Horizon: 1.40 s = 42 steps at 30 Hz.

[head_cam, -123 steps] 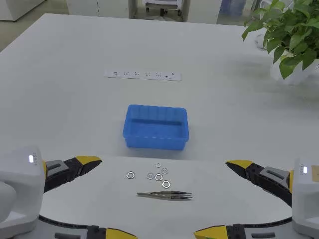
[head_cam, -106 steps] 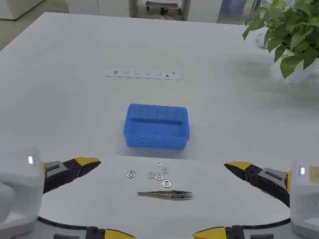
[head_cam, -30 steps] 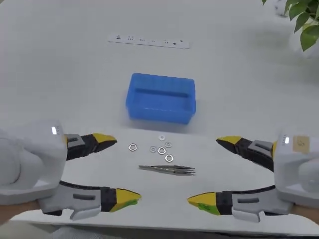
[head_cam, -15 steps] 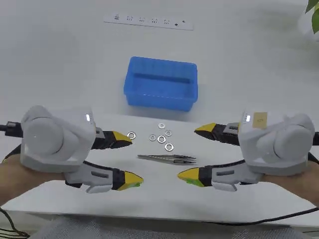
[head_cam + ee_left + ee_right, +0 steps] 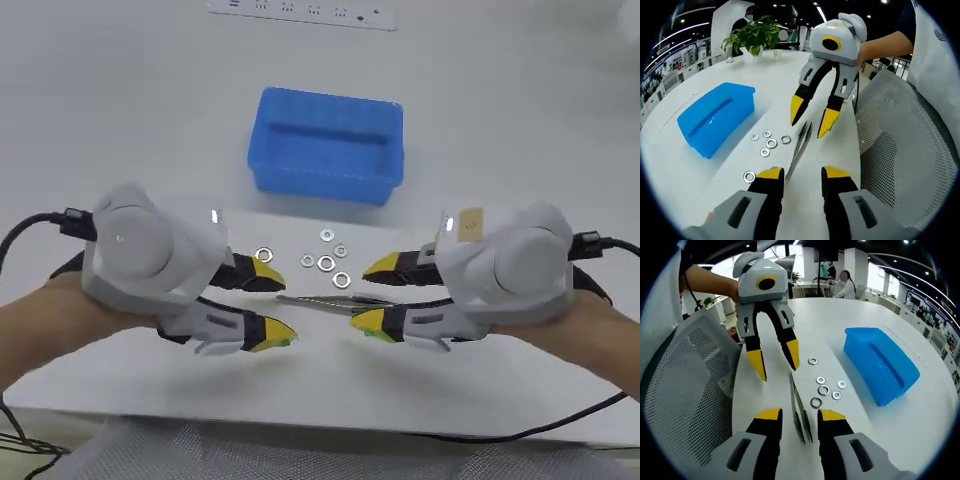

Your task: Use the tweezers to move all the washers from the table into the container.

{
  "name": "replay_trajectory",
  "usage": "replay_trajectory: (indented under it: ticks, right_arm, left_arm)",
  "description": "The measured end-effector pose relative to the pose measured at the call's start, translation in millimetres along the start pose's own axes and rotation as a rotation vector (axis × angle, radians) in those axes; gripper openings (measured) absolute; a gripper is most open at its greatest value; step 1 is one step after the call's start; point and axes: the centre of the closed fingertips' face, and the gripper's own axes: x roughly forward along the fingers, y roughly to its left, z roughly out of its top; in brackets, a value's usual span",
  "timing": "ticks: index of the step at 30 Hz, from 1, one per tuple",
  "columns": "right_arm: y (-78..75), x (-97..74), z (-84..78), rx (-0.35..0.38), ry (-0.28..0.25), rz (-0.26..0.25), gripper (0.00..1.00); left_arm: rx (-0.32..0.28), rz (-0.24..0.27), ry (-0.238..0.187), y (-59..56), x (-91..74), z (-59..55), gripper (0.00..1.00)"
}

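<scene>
Slim metal tweezers (image 5: pixel 320 300) lie flat on the white table, with several silver washers (image 5: pixel 326 264) scattered just beyond them and one washer (image 5: pixel 264 256) apart to the left. A blue container (image 5: pixel 328 145) stands behind them. My left gripper (image 5: pixel 272 305) is open at the tweezers' left end, and my right gripper (image 5: pixel 368 295) is open at their right end. Neither holds anything. In the left gripper view the tweezers (image 5: pixel 800 145) run from my jaws toward the right gripper (image 5: pixel 812 117). In the right gripper view the tweezers (image 5: pixel 799 410) lie between my jaws, facing the left gripper (image 5: pixel 775 360).
A white power strip (image 5: pixel 300 10) lies at the table's far side. The table's near edge runs just below the grippers, with a mesh chair (image 5: pixel 890 150) past it. A potted plant (image 5: pixel 755 35) stands far across the table. Cables trail from both grippers.
Both grippers have come inward and forward, closing in on the two ends of the tweezers. The head camera has tilted down. Tweezers, washers and container lie as before.
</scene>
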Motion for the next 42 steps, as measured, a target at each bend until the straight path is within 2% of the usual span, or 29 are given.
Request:
replay_trajectory:
  ticks: [6, 11, 18, 19, 22, 28, 32, 42]
  right_arm:
    - [1.1, 5.5, -5.9, -0.002, 0.026, 0.024, 0.25]
    - [2.9, 7.7, -8.3, -0.008, 0.038, 0.039, 0.23]
    - [3.4, 9.3, -14.9, -0.037, 0.070, 0.045, 0.19]
    - [2.6, 9.5, -13.7, -0.040, 0.062, 0.043, 0.19]
    - [0.5, 9.9, -14.5, -0.046, 0.065, 0.035, 0.16]
    - [-1.6, 10.4, -14.3, -0.053, 0.068, 0.028, 0.14]
    - [-1.5, 11.0, -13.8, -0.063, 0.071, 0.028, 0.14]
    - [0.4, 13.1, -12.1, -0.088, 0.079, 0.032, 0.11]
  left_arm:
    - [0.017, -0.006, 0.030, 4.8, 7.5, -3.6, 0.31]
    - [0.042, -0.029, 0.075, 4.3, 11.5, -10.1, 0.30]
    - [0.065, -0.043, 0.075, 5.5, 12.4, -8.5, 0.28]
    - [0.068, -0.043, 0.077, 5.7, 12.4, -8.6, 0.27]
    - [0.113, -0.048, 0.092, 5.4, 12.3, -10.1, 0.24]
    - [0.106, -0.048, 0.089, 7.2, 15.1, -8.9, 0.11]
    - [0.104, -0.043, 0.091, 10.4, 16.5, -8.4, 0.07]
    - [0.113, -0.067, 0.093, 8.4, 13.2, -8.8, 0.06]
